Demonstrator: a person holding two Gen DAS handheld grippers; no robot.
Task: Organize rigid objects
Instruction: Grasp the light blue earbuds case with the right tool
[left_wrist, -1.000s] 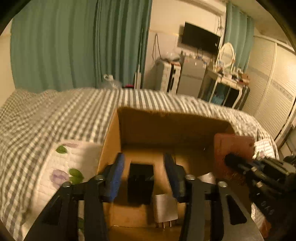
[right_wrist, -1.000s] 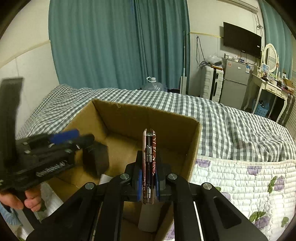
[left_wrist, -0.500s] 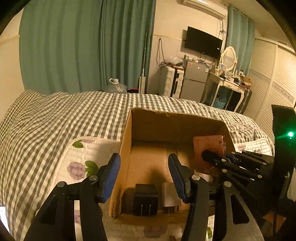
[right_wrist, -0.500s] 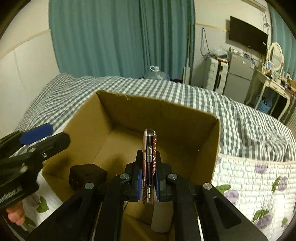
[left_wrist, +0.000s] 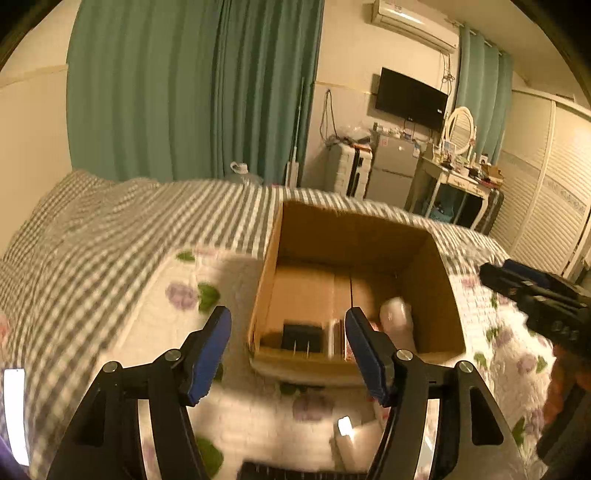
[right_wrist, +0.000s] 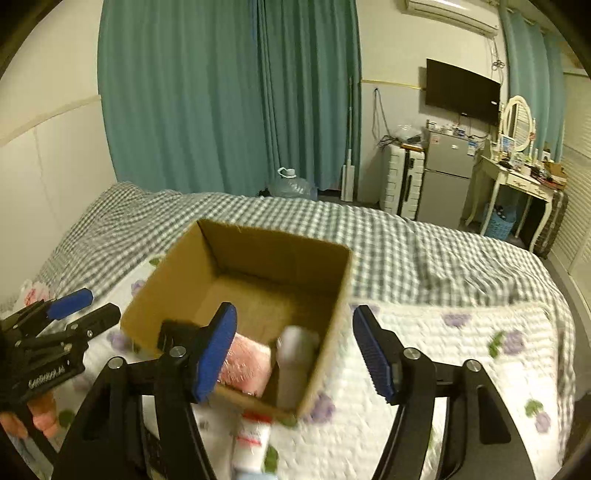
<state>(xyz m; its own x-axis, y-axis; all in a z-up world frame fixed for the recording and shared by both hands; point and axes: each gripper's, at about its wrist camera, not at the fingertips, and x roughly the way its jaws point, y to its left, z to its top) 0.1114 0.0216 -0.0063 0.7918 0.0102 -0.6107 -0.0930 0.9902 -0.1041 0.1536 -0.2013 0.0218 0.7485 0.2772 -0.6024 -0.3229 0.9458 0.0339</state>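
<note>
Open cardboard box (right_wrist: 255, 258) on floral quilt. Inside near front wall: black charger (left_wrist: 301, 336) prongs toward camera, pink patterned flat item (right_wrist: 245, 363), white rounded object (right_wrist: 295, 354) leaning in corner. White tube (right_wrist: 253, 439) outside, just before box.

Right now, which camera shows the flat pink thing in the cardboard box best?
The right wrist view: the flat pink rectangular object lies inside the brown cardboard box, its broad face showing, though blurred. The left wrist view shows only a thin reddish sliver beside the black plug adapter.
</note>
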